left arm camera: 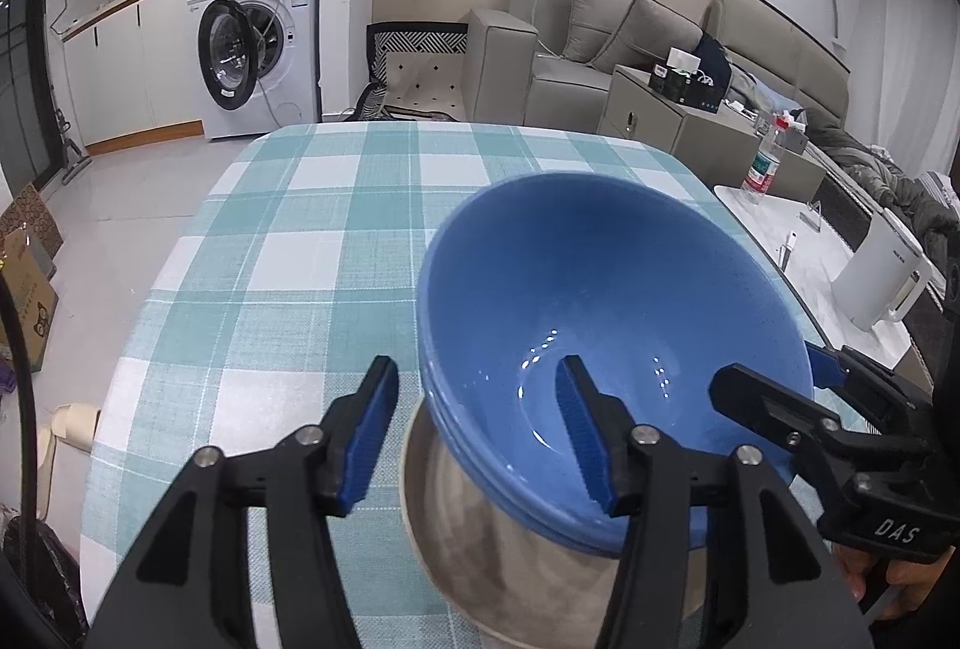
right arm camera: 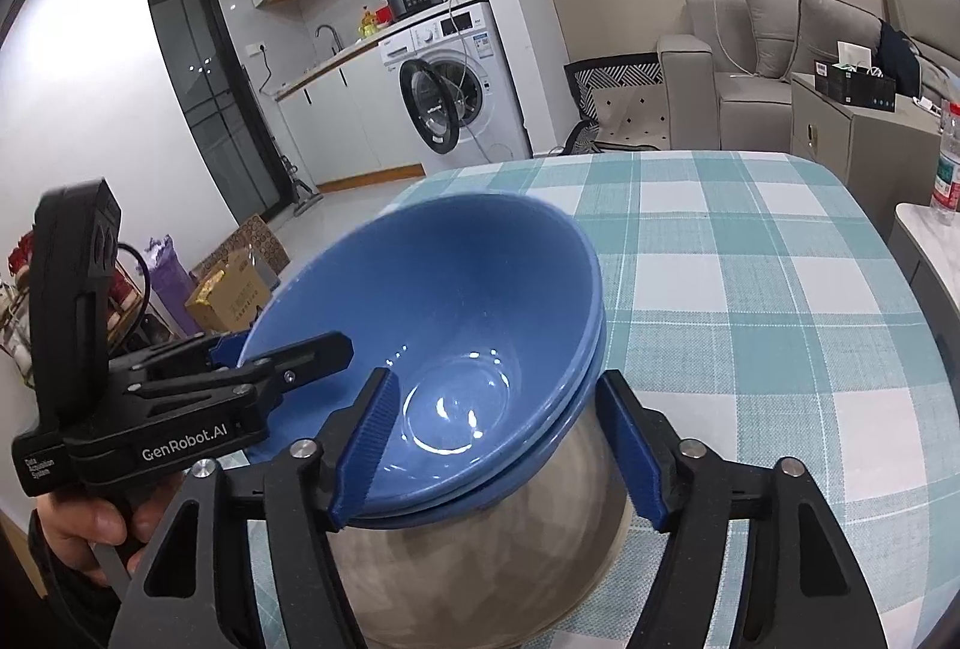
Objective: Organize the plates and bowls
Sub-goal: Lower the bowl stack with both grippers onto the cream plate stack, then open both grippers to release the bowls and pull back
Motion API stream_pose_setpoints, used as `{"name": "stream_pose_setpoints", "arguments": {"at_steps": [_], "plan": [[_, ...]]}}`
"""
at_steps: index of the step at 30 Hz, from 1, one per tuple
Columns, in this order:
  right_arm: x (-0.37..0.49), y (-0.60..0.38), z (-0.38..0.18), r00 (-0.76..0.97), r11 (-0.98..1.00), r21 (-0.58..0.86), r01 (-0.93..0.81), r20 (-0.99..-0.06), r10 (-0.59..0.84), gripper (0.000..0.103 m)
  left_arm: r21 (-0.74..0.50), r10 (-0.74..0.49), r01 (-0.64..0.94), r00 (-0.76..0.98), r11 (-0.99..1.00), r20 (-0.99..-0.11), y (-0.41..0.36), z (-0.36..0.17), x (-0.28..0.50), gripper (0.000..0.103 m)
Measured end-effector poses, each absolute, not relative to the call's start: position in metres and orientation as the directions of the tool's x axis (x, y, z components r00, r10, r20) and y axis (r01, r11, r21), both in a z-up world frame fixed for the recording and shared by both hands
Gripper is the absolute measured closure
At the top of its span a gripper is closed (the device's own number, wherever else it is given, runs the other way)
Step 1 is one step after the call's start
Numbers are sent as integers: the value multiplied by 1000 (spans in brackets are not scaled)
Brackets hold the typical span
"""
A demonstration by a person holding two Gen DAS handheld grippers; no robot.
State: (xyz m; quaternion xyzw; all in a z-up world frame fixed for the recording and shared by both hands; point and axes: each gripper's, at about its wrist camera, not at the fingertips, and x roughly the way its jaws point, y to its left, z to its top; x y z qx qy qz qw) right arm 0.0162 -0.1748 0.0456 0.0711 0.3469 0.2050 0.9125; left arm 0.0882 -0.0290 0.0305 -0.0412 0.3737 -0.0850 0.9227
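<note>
Two nested blue bowls (left arm camera: pixel 612 301) sit tilted in a steel bowl (left arm camera: pixel 510 571) on the checked tablecloth (left arm camera: pixel 300 229). My left gripper (left arm camera: pixel 477 427) is open, its jaws straddling the near left rim of the blue bowls, one finger inside and one outside. My right gripper (right arm camera: pixel 498 445) is open too and straddles the rim of the blue bowls (right arm camera: pixel 432 301) above the steel bowl (right arm camera: pixel 480 577). Each gripper shows in the other's view: the right (left arm camera: pixel 780 385) at the bowls' right rim, the left (right arm camera: pixel 270 355) at their left rim.
The table's far half (right arm camera: pixel 750 259) carries only the cloth. A side table with a white kettle (left arm camera: pixel 882 277) and a water bottle (left arm camera: pixel 765 163) stands to the right. A washing machine (left arm camera: pixel 258 49), sofa (left arm camera: pixel 600 49) and cardboard boxes (right arm camera: pixel 231 289) stand beyond.
</note>
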Motion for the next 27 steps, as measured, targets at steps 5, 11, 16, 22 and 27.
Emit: {"name": "stream_pose_setpoints", "arguments": {"at_steps": [5, 11, 16, 22, 27], "plan": [[16, -179, 48, 679, 908, 270, -319, -603, 418, 22, -152, -197, 128, 712, 980, -674, -22, 33, 86, 38], [18, -178, 49, 673, 907, 255, -336, -609, 420, 14, -165, -212, 136, 728, 977, -652, -15, 36, 80, 24], [11, -175, 52, 680, 900, 227, -371, -594, 430, 1, -161, -217, 147, 746, 976, -630, -9, 42, 73, 7], [-3, -179, 63, 723, 899, 187, -396, -539, 431, 1, -158, -207, 142, 799, 977, -565, 6, 50, 57, 0], [-17, -193, 66, 752, 899, 187, -395, -496, 434, 1, -128, -203, 159, 831, 979, -517, 13, 52, 40, 0]]}}
